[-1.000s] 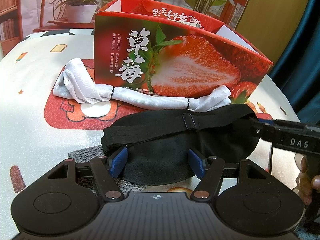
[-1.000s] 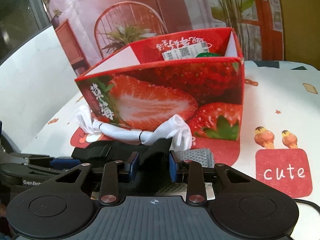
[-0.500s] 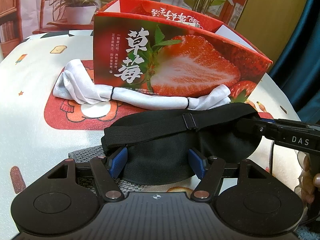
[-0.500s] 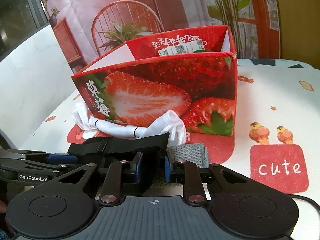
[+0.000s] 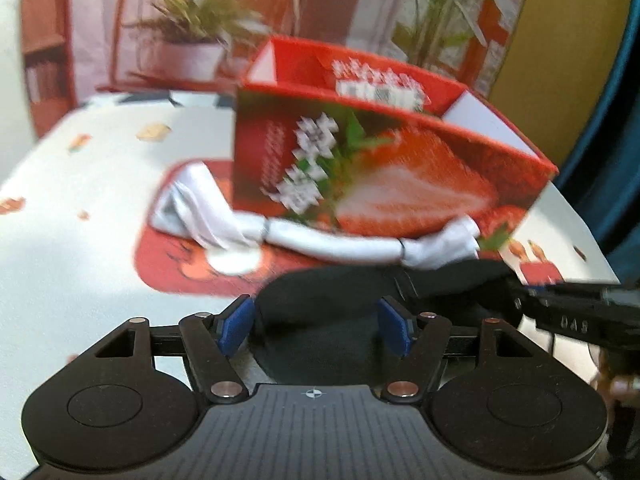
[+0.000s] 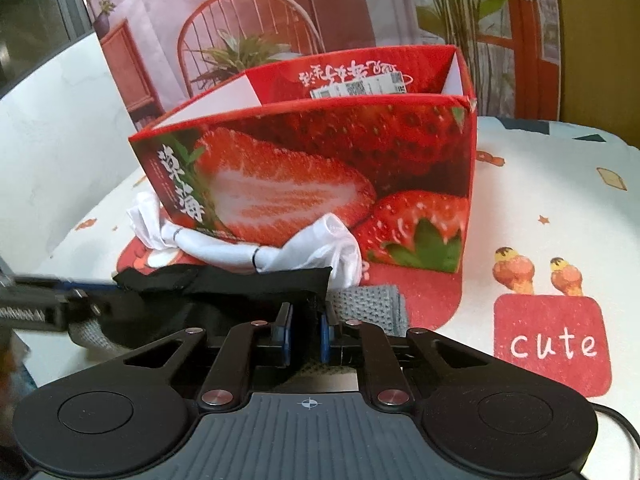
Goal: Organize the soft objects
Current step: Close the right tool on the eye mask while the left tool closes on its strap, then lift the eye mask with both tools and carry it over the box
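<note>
A black eye mask lies on the table in front of a red strawberry box. It sits between the blue pads of my left gripper, whose jaws are opening and stand wide. My right gripper is shut on the mask's right end, with black fabric pinched between its pads. In the left wrist view, which is blurred, the right gripper comes in from the right edge. A white tied cloth lies against the box. A grey knitted cloth lies under the mask.
The tablecloth is white with cartoon prints and a red "cute" patch at the right. The open-topped box stands mid-table. The left gripper enters the right wrist view from the left. A hand shows at the right edge.
My right gripper's jaws have closed onto the mask's end. The mask has bunched up and looks narrower. The left view has tilted up and blurred, and its jaws stand slightly wider.
</note>
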The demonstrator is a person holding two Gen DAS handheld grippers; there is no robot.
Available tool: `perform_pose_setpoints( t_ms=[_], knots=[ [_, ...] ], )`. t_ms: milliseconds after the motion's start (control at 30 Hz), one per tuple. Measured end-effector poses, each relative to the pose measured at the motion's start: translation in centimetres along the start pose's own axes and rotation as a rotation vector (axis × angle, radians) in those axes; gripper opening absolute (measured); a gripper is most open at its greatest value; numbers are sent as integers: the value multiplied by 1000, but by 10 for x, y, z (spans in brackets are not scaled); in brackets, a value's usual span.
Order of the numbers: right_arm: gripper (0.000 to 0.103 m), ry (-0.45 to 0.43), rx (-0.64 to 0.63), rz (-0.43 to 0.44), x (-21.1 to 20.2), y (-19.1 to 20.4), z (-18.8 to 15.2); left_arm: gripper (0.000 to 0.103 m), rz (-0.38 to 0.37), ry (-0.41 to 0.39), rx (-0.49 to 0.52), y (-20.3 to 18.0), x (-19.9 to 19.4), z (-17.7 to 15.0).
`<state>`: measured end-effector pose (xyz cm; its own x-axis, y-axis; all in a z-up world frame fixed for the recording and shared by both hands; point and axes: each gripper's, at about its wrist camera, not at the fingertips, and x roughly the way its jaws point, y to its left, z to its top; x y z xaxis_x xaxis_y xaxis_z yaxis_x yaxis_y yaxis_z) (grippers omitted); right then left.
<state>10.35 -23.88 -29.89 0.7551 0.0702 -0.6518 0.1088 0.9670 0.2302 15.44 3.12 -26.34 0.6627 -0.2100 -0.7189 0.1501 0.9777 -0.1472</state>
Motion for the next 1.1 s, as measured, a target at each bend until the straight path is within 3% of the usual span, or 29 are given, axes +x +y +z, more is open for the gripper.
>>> perform_pose_setpoints(
  t_ms=[333, 500, 633, 700, 767, 800, 833, 867, 1100],
  knots=[
    [12, 21, 8, -8, 2, -3, -6, 76, 40, 43, -95, 15, 11, -2],
    [12, 25, 11, -7, 3, -2, -7, 77, 1, 97, -124, 19, 23, -7],
    [13, 25, 11, -1, 3, -2, -6, 75, -3, 90, -106, 15, 24, -8],
    [13, 23, 11, 7, 2, -1, -6, 67, 5, 86, -102, 16, 22, -9],
    [13, 21, 4, 14, 2, 1, -5, 45, 17, 80, -98, 17, 20, -8],
    [13, 19, -1, 16, 1, 3, -5, 38, 33, 74, -95, 17, 18, -7],
    [13, 16, -6, 18, 0, 4, -4, 24, 45, 66, -92, 19, 17, -6],
    [13, 12, -11, 19, -1, 5, -3, 19, 49, 56, -94, 21, 15, -4],
    [12, -10, -39, 48, -6, 13, 5, 11, 55, -26, -97, 24, -2, 7]
  ],
)
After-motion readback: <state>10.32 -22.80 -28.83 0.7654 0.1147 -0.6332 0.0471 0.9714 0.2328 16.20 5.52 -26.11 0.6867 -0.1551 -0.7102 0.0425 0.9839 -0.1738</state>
